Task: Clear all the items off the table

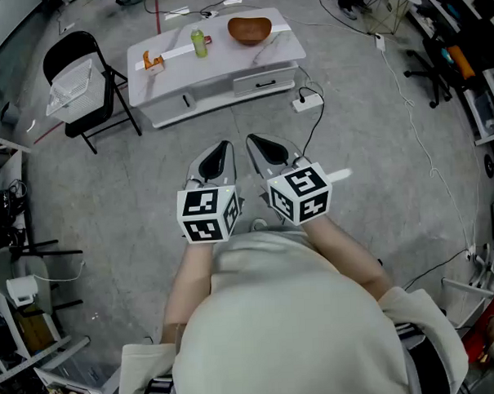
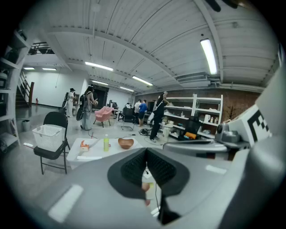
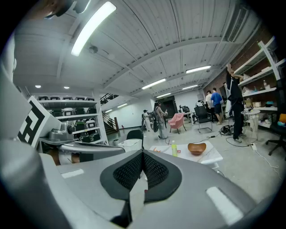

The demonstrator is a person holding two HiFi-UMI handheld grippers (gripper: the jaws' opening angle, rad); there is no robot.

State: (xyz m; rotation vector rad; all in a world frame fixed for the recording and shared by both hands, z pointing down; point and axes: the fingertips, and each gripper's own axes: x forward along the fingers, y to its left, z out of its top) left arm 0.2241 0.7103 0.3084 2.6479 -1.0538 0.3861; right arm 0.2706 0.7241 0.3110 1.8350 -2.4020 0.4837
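A low white table (image 1: 225,61) stands on the floor well ahead of me. On it are a brown wooden bowl (image 1: 249,29), a green bottle (image 1: 199,43) and a small orange item (image 1: 151,61). My left gripper (image 1: 225,146) and right gripper (image 1: 253,140) are held side by side in front of my body, far short of the table. Both are shut with nothing between the pads. The left gripper view shows the bottle (image 2: 106,143), the bowl (image 2: 126,143) and the orange item (image 2: 84,144) beyond the left gripper (image 2: 145,151). Past the right gripper (image 3: 142,153), its own view has the bowl (image 3: 196,148) and bottle (image 3: 174,148).
A black folding chair (image 1: 92,117) with a white basket (image 1: 70,85) on it stands left of the table. A power strip (image 1: 307,102) and cables lie on the floor at the table's right. Office chairs and shelves line the right side. Several people stand far behind.
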